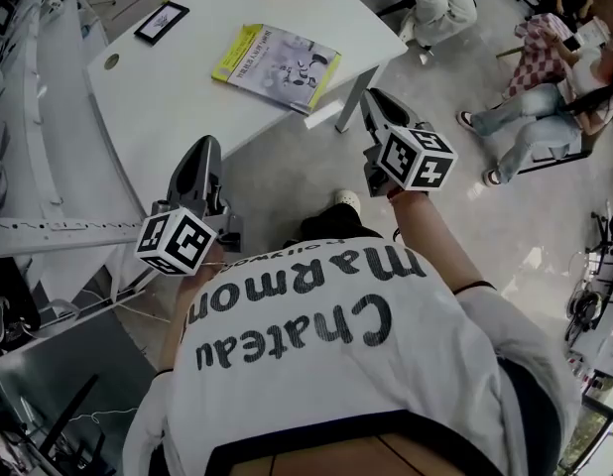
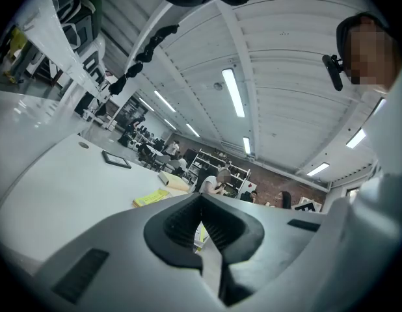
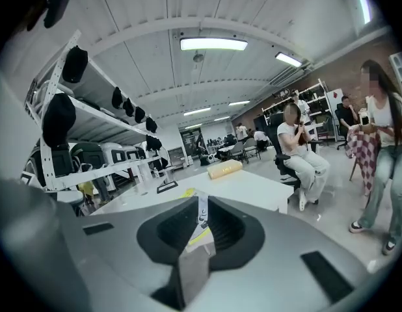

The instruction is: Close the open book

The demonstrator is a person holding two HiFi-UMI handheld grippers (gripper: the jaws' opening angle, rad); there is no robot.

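my left gripper [image 1: 205,149], right gripper [image 1: 374,99]: pressed together, holding nothing | both over floor [image 1: 287,177], off table [image 1: 158,97] | book [image 1: 279,65] shut at near-right edge

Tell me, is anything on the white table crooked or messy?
Only a little: the closed book with the yellow spine and grey picture cover lies slanted across the white table, with one corner close to the edge. Nothing looks spilled or broken.
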